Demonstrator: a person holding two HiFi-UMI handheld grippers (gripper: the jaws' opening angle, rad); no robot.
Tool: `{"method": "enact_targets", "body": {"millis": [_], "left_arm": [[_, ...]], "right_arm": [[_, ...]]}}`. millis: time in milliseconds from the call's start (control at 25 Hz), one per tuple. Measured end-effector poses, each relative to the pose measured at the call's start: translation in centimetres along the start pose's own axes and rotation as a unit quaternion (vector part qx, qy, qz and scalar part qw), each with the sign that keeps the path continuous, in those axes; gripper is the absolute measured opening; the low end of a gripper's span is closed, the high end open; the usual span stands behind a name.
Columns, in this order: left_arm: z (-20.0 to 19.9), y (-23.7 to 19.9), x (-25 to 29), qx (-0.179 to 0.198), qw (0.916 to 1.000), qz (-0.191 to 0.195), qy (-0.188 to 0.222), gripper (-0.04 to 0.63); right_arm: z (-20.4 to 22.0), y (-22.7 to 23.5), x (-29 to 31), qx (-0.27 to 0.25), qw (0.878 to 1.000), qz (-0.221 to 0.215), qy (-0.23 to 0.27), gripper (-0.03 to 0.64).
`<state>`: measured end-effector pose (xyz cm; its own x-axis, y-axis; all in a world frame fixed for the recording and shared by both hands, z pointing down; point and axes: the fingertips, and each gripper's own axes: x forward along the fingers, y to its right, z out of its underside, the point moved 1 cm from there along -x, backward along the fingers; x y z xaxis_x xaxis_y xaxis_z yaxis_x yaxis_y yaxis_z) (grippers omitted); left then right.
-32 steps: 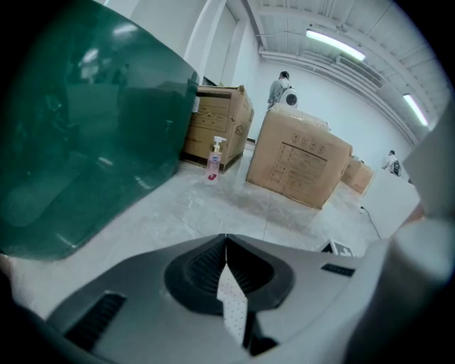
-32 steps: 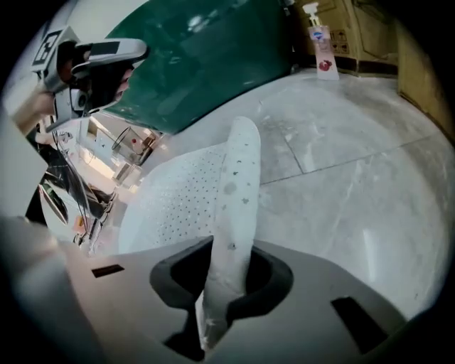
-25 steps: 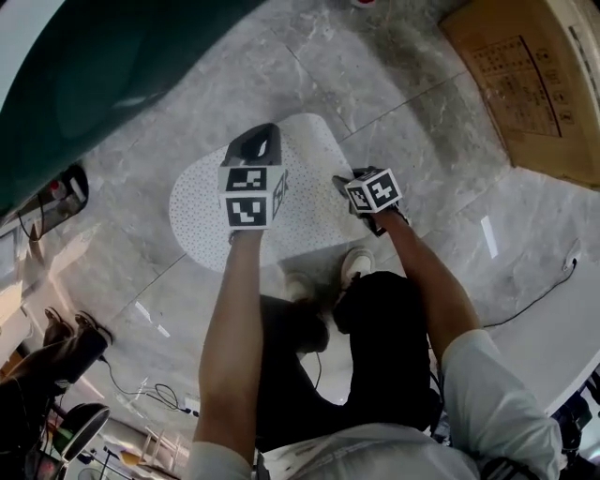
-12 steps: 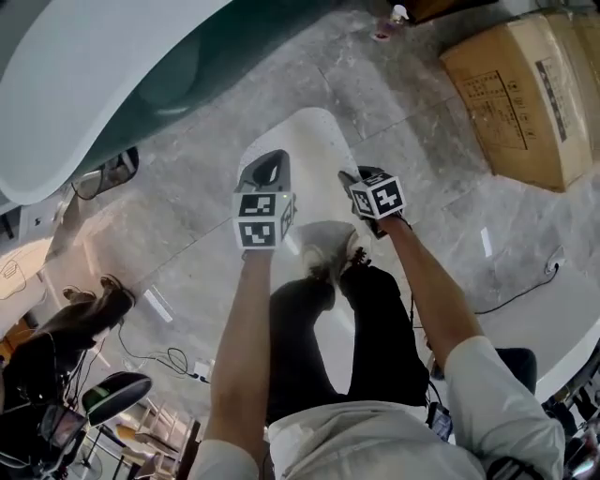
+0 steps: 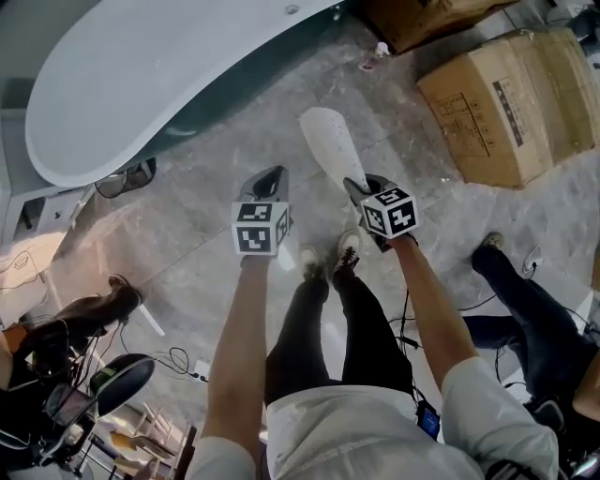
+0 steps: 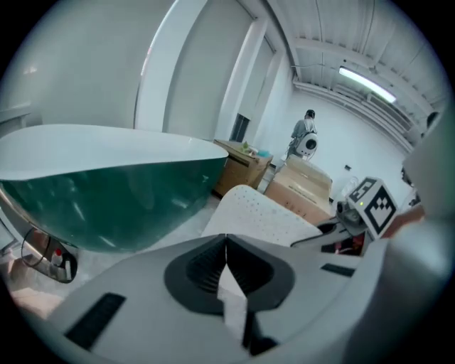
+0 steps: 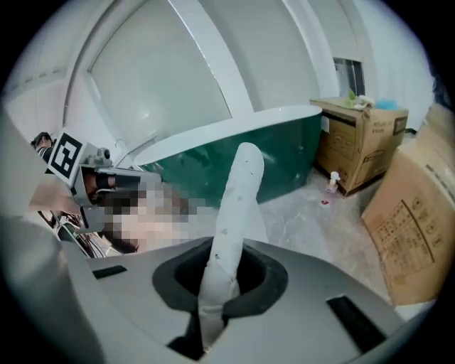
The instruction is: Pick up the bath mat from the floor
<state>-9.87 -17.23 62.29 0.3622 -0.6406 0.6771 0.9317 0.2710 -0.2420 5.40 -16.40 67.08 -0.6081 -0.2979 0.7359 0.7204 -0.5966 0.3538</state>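
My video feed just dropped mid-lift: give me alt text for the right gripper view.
The right gripper is shut on the edge of a white bath mat, which stands up from its jaws. Behind it is a green bathtub with a white rim, and cardboard boxes stand on the grey floor at right.

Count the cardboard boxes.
2: a big box right of the mat, a second box beyond it near the tub. Others may be hidden.
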Motion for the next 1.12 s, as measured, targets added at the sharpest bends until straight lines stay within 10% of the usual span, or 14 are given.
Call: {"method": "enact_targets", "body": {"millis": [480,800,1120], "left_arm": [[-16.3,4.9,-13.8,0.102,0.9884,0.041,0.105,0.017],[-25.7,8.9,-23.8,0.161,0.9652,0.030,0.204,0.017],[-33.0,10.8,-32.7,0.227,0.9287,0.005,0.293,0.017]], "right_arm": [[-13.7,-2.7,-19.9,-0.009,0.992,0.089,0.092,0.038],[-24.4,-9.8,-32.8,-0.070,0.973,0.091,0.200,0.038],[-32.8,-16.9,-44.4,-0.152,0.928,0.117,0.319,0.038]]}}
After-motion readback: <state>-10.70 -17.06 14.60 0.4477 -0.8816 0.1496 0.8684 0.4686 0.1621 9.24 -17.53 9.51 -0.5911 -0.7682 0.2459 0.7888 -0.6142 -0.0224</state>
